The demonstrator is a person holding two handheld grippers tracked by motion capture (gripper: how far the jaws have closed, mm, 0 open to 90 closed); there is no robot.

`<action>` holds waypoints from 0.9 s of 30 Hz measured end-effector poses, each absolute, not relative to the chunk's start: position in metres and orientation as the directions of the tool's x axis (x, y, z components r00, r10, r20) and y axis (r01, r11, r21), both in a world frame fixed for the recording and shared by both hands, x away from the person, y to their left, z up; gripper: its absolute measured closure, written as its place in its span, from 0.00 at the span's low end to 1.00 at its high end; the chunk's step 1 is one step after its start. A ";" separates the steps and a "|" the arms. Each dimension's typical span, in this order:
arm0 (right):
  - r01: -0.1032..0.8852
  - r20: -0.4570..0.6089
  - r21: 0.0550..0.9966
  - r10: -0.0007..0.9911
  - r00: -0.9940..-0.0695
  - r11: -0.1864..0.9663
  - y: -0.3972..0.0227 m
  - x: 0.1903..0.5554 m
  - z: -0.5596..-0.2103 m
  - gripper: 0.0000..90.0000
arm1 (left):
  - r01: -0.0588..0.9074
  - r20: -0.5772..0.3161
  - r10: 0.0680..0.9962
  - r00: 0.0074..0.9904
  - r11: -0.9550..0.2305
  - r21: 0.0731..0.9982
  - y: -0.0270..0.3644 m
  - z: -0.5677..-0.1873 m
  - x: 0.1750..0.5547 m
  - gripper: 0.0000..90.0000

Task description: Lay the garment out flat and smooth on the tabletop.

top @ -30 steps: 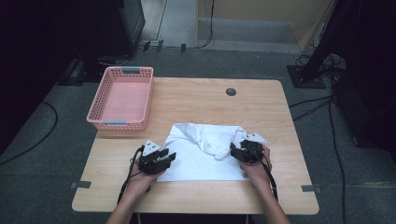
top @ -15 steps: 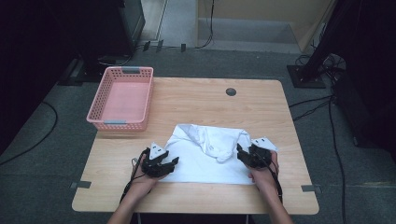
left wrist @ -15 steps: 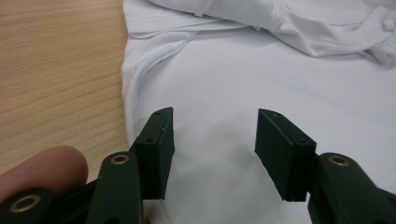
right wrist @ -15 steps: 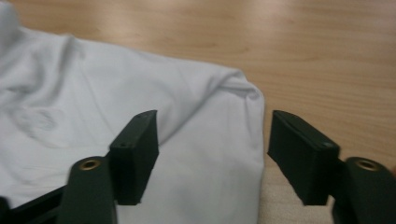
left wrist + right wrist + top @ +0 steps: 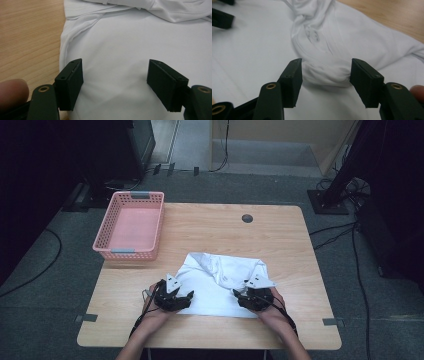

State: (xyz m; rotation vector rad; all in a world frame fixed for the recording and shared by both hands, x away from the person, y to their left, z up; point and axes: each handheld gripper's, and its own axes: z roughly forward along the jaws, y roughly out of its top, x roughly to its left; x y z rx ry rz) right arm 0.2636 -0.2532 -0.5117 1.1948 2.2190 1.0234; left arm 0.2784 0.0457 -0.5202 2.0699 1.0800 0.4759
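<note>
On the desk's [image 5: 300,235] near half lies the white garment [image 5: 220,282], part-folded. Left tongs [image 5: 115,80] have just been opening; they stand spread over flat cloth, gripping nothing. Right tongs [image 5: 325,80] have just been closing around a bunched fold; pads look at its sides, firm pinch uncertain. Risk: a shallow bite slips off, or catches extra layers and drags the fold askew.

White garment [image 5: 220,282] spread flat on table near edge, upper part bunched.
</note>
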 end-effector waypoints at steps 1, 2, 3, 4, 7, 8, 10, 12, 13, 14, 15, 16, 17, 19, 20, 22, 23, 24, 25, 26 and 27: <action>0.538 -0.029 0.758 0.844 -0.535 0.368 -0.251 0.265 -0.514 0.56 | 0.542 -0.013 0.817 0.577 -0.371 0.754 0.046 -0.520 0.278 0.33; 0.540 -0.042 0.753 0.847 -0.530 0.375 -0.250 0.265 -0.516 0.62 | 0.542 -0.013 0.817 0.577 -0.371 0.754 0.046 -0.520 0.278 0.33; 0.542 -0.044 0.750 0.847 -0.530 0.378 -0.250 0.266 -0.517 0.69 | 0.542 -0.013 0.817 0.577 -0.371 0.754 0.046 -0.520 0.278 0.33; 0.544 -0.046 0.749 0.848 -0.527 0.378 -0.250 0.267 -0.516 0.77 | 0.543 -0.014 0.817 0.577 -0.370 0.754 0.046 -0.520 0.278 0.33; 0.555 -0.035 0.747 0.856 -0.515 0.365 -0.252 0.271 -0.512 0.89 | 0.544 -0.016 0.816 0.578 -0.370 0.753 0.046 -0.520 0.279 0.33; 0.554 -0.027 0.751 0.856 -0.517 0.359 -0.253 0.272 -0.510 0.90 | 0.544 -0.017 0.815 0.579 -0.370 0.753 0.047 -0.520 0.279 0.33; 0.550 -0.023 0.757 0.856 -0.517 0.353 -0.255 0.276 -0.505 0.92 | 0.544 -0.019 0.815 0.579 -0.369 0.753 0.047 -0.520 0.279 0.33; 0.548 -0.016 0.766 0.863 -0.506 0.335 -0.259 0.282 -0.497 0.92 | 0.543 -0.017 0.814 0.581 -0.372 0.753 0.047 -0.520 0.279 0.32; 0.546 -0.005 0.775 0.867 -0.499 0.319 -0.261 0.287 -0.492 0.92 | 0.543 -0.016 0.814 0.580 -0.372 0.753 0.046 -0.520 0.279 0.32; 0.546 0.010 0.784 0.872 -0.489 0.297 -0.264 0.292 -0.487 0.92 | 0.543 -0.016 0.814 0.581 -0.373 0.753 0.046 -0.520 0.279 0.32; 0.546 0.023 0.792 0.879 -0.476 0.274 -0.266 0.297 -0.482 0.92 | 0.542 -0.016 0.814 0.581 -0.372 0.753 0.046 -0.520 0.279 0.32; 0.543 0.030 0.799 0.886 -0.464 0.258 -0.269 0.302 -0.478 0.92 | 0.543 -0.016 0.814 0.581 -0.372 0.753 0.046 -0.520 0.279 0.32; 0.540 0.029 0.804 0.891 -0.452 0.248 -0.270 0.308 -0.474 0.92 | 0.542 -0.016 0.814 0.581 -0.372 0.753 0.046 -0.520 0.279 0.32; 0.534 0.023 0.811 0.899 -0.437 0.238 -0.272 0.319 -0.468 0.92 | 0.543 -0.016 0.814 0.581 -0.372 0.753 0.046 -0.520 0.279 0.32; 0.532 0.018 0.812 0.902 -0.432 0.238 -0.273 0.325 -0.465 0.92 | 0.543 -0.017 0.814 0.581 -0.372 0.753 0.046 -0.520 0.279 0.32; 0.531 0.009 0.813 0.907 -0.421 0.239 -0.273 0.337 -0.460 0.92 | 0.543 -0.018 0.814 0.580 -0.370 0.753 0.046 -0.520 0.279 0.32; 0.534 0.009 0.812 0.911 -0.412 0.234 -0.274 0.349 -0.455 0.92 | 0.544 -0.018 0.814 0.580 -0.370 0.753 0.046 -0.520 0.279 0.32; 0.536 0.009 0.812 0.912 -0.409 0.233 -0.274 0.356 -0.453 0.92 | 0.544 -0.018 0.814 0.580 -0.370 0.753 0.046 -0.520 0.279 0.32; 0.535 0.013 0.815 0.915 -0.404 0.224 -0.275 0.362 -0.452 0.92 | 0.543 -0.016 0.815 0.579 -0.371 0.753 0.046 -0.520 0.279 0.32; 0.532 0.020 0.819 0.916 -0.402 0.216 -0.275 0.369 -0.451 0.92 | 0.544 -0.015 0.816 0.578 -0.371 0.753 0.046 -0.520 0.279 0.32; 0.532 0.029 0.821 0.916 -0.401 0.207 -0.276 0.376 -0.451 0.92 | 0.544 -0.015 0.816 0.578 -0.371 0.753 0.046 -0.520 0.279 0.32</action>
